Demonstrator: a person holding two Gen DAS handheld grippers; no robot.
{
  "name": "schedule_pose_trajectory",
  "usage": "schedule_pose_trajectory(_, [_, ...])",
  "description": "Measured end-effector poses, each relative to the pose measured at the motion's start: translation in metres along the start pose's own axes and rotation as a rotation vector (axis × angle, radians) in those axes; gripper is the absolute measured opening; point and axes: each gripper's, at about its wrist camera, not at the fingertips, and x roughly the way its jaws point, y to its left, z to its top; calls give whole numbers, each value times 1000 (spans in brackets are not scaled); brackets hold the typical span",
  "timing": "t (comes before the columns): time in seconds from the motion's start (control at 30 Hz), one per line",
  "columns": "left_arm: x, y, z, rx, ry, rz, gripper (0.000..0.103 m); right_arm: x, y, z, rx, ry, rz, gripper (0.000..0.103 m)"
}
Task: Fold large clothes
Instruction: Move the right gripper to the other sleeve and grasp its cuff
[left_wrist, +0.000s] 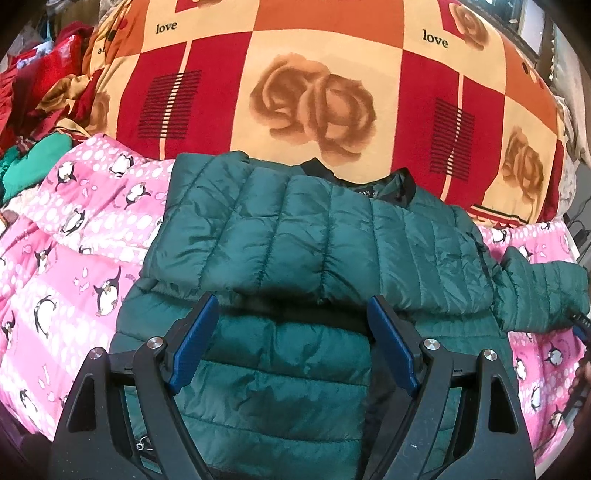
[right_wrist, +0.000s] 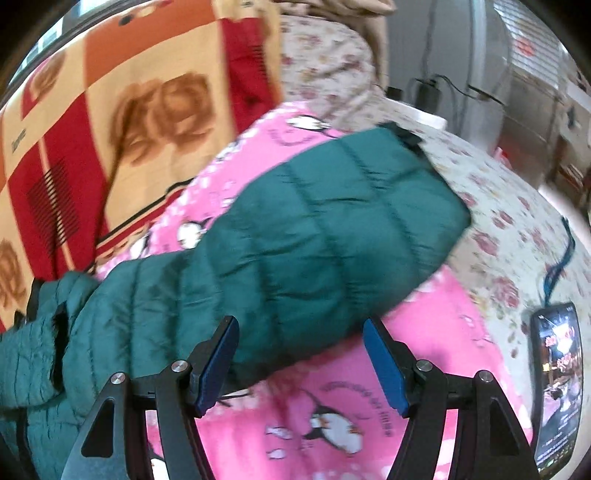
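A dark green puffer jacket lies flat on a pink penguin blanket. One sleeve is folded across its chest, and the black collar points to the far side. My left gripper hovers open over the jacket's lower body, with nothing pinched between its blue pads. The other sleeve sticks out to the right. In the right wrist view this sleeve stretches toward the upper right, its black cuff at the far end. My right gripper stands open just above the sleeve's near edge, gripping nothing.
A red, orange and cream rose blanket rises behind the jacket. Red and green clothes are piled at the far left. A phone with a lit screen lies on the floral sheet to the right, and chargers and cables sit beyond.
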Motion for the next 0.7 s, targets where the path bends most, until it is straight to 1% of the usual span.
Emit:
schedule_pose_trajectory(0.17, [6,-2,-2,8,12,8,83,7,-22,4,66,2,12,67])
schedule_pose_trajectory(0.27, [9,-2,-1,9,18,14,83,11,-27,7,86,-5,11,67])
schedule_pose_trajectory(0.53, [12,2,0,6,22,34,83,30,-39,25,153,-46,3,68])
schedule_pose_trajectory(0.67, [12,6,0,2,22,46,83,37,-45,31,174,-77,34,68])
schedule_pose_trajectory(0.7, [12,7,0,-1,23,46,83,38,-46,32,176,-82,41,61])
